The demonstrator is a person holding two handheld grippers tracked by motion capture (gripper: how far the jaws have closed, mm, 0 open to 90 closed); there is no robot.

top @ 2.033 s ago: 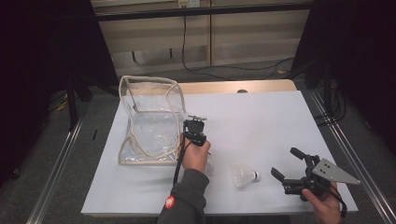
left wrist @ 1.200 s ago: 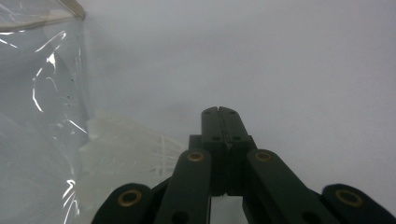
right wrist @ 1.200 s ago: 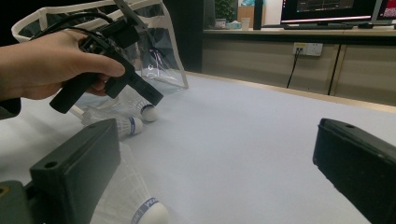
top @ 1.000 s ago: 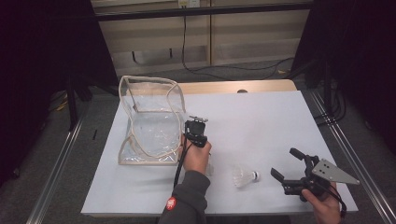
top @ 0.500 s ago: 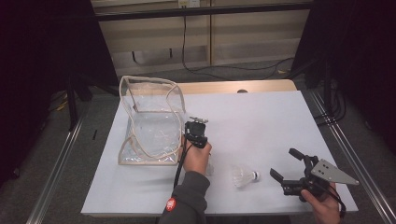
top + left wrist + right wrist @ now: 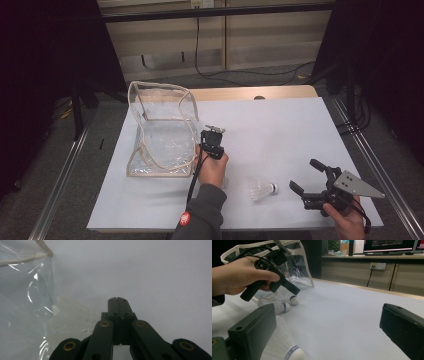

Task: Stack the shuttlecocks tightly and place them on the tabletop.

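White shuttlecocks lie on a white table beside a clear pouch, with two hand-held grippers over them.

Nearest the person, the right gripper (image 6: 306,181) rests low at the table's (image 6: 300,130) near right corner, jaws spread wide with nothing between them, aimed at the loose shuttlecock (image 6: 263,190) just to its left, likely lined up for a pick. In the right gripper view that shuttlecock (image 6: 284,346) sits beside the left jaw, cork toward the camera. Farther in, the left gripper (image 6: 212,141) points down with jaws pressed together and empty; two more shuttlecocks (image 6: 283,302) lie under that hand, apparently just beside the bag. Beyond stands the clear plastic zip pouch (image 6: 160,130), its mouth gaping upward, presumably ready to receive them; I cannot tell whether anything is inside yet.
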